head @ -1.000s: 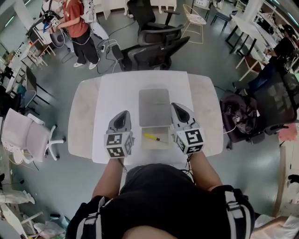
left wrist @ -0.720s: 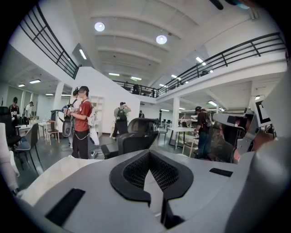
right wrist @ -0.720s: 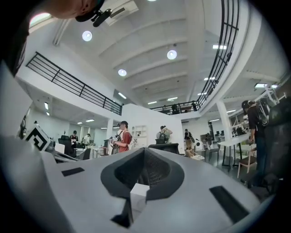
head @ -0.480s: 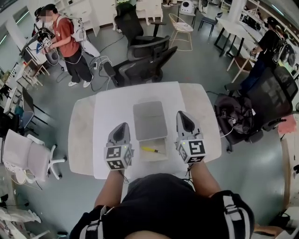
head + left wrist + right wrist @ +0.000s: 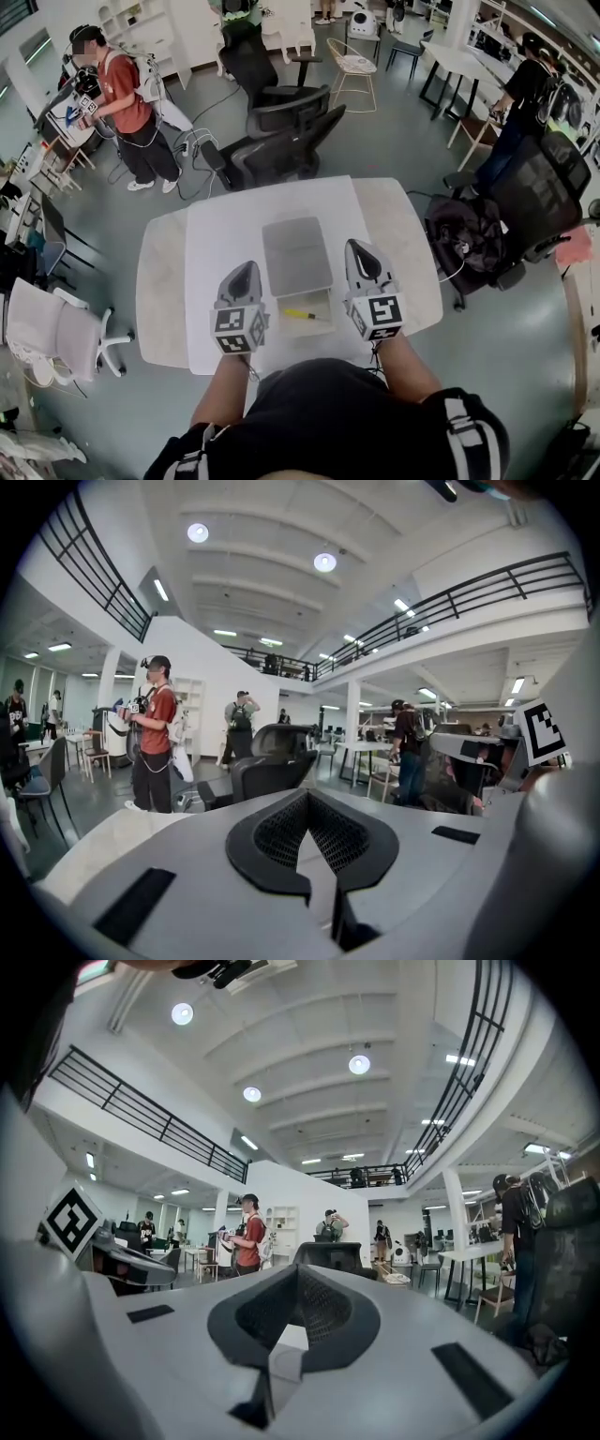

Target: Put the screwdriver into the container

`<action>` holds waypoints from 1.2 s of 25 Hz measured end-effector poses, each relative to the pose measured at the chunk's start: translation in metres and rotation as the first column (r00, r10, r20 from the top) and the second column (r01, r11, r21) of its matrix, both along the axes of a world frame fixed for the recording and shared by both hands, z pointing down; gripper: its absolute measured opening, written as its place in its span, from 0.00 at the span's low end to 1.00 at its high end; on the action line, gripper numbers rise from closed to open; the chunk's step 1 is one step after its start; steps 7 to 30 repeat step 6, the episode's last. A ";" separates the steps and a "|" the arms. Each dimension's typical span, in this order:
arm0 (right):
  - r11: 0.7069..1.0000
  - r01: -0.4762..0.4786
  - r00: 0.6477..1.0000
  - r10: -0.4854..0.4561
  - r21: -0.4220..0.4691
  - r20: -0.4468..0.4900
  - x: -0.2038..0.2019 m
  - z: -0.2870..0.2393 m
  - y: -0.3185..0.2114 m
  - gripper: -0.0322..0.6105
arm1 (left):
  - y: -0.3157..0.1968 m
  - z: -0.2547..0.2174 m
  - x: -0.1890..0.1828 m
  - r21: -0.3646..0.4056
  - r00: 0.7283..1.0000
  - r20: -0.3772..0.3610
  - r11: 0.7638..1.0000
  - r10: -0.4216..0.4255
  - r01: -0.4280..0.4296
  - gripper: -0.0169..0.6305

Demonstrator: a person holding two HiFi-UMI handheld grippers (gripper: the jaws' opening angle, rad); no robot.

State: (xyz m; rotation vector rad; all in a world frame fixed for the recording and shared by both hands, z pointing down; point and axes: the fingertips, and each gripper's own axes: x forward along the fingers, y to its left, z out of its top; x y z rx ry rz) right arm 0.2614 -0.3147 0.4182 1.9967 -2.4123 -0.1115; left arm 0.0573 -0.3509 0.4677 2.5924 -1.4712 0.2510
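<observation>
A yellow-handled screwdriver (image 5: 300, 314) lies on a pale shallow tray (image 5: 319, 302) at the table's near edge. Directly behind the tray sits the flat grey container (image 5: 297, 255). My left gripper (image 5: 246, 271) hovers left of the tray with its jaws together and nothing in them. My right gripper (image 5: 360, 247) hovers right of it, also shut and empty. The screwdriver lies between the two grippers, touching neither. Both gripper views look level across the room and show only shut jaws, not the screwdriver.
The white table (image 5: 169, 281) carries a white mat (image 5: 220, 234). Office chairs (image 5: 281, 141) stand behind the table, a white chair (image 5: 52, 323) to the left and a dark chair with a bag (image 5: 469, 239) to the right. People stand at the far left and far right.
The head view has tilted up and shows more of the room. Both grippers have shifted a little, the right one slightly outward from the grey container. The screwdriver has not moved.
</observation>
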 end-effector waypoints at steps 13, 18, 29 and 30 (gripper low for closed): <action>1.000 0.020 1.000 -0.020 0.013 -0.022 -0.013 -0.003 0.000 0.07 | -0.001 -0.002 -0.001 0.006 1.000 -0.004 1.000 0.009 -0.009 0.05; 1.000 0.020 1.000 -0.020 0.013 -0.022 -0.013 -0.003 0.000 0.07 | -0.001 -0.002 -0.001 0.006 1.000 -0.004 1.000 0.009 -0.009 0.05; 1.000 0.020 1.000 -0.020 0.013 -0.022 -0.013 -0.003 0.000 0.07 | -0.001 -0.002 -0.001 0.006 1.000 -0.004 1.000 0.009 -0.009 0.05; 1.000 0.020 1.000 -0.020 0.013 -0.022 -0.013 -0.003 0.000 0.07 | -0.001 -0.002 -0.001 0.006 1.000 -0.004 1.000 0.009 -0.009 0.05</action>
